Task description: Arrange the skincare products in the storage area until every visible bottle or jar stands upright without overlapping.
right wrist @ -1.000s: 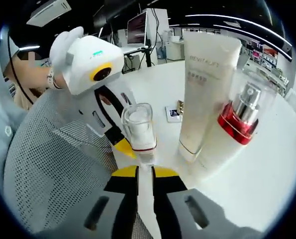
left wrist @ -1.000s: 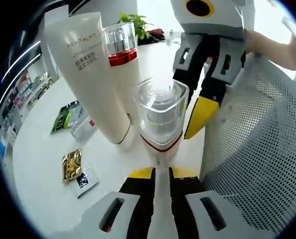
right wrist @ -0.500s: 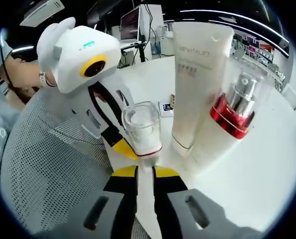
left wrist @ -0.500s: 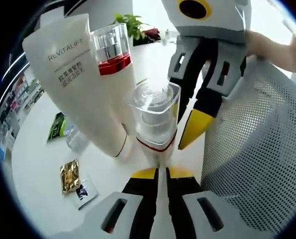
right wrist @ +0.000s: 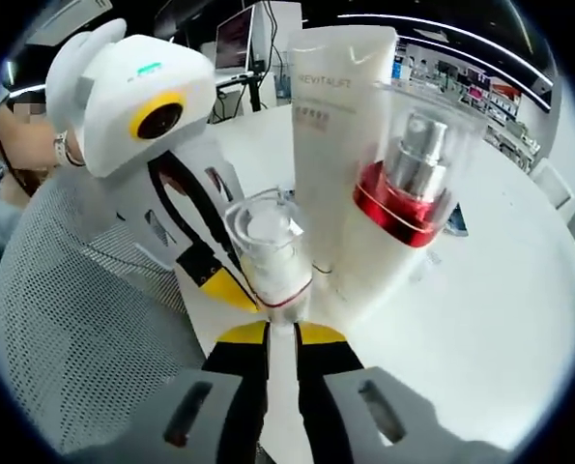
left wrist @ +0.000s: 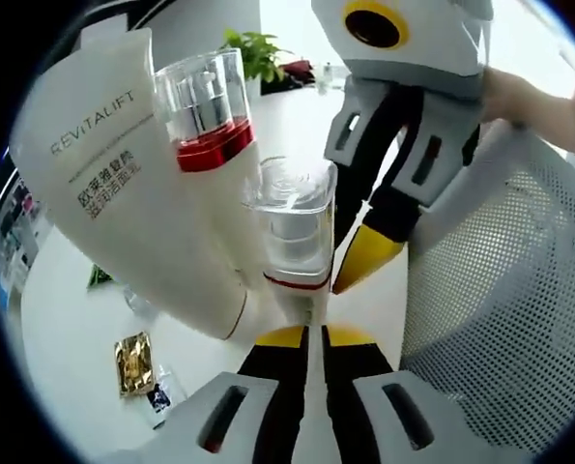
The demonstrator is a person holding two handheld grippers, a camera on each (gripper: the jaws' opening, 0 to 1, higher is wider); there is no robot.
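While the small clear-capped pump bottle (left wrist: 295,237) is pinched at its white base between the yellow-tipped jaws of the left gripper (left wrist: 306,333), the same bottle (right wrist: 268,256) is also seen clamped at the base by the right gripper (right wrist: 280,333), both pairs of jaws nearly closed on it. The bottle is held upright, a red ring visible low on its body. In the left gripper view the right gripper (left wrist: 364,261) is seen coming in from the upper right, its yellow tip just beside the bottle. In the right gripper view the left gripper (right wrist: 219,282) is seen entering from the left, its tip touching or nearly touching the bottle.

Just beyond the held bottle a taller pump bottle with a red collar (left wrist: 205,121) (right wrist: 403,188) is seen, leaning against a white Revitalift tube (left wrist: 123,203) (right wrist: 326,116); both are tilted in view. A white mesh basket (left wrist: 500,290) (right wrist: 65,329) is seen beside the grippers. Small sachets (left wrist: 134,350) lie on the white table (left wrist: 70,367) (right wrist: 480,309).
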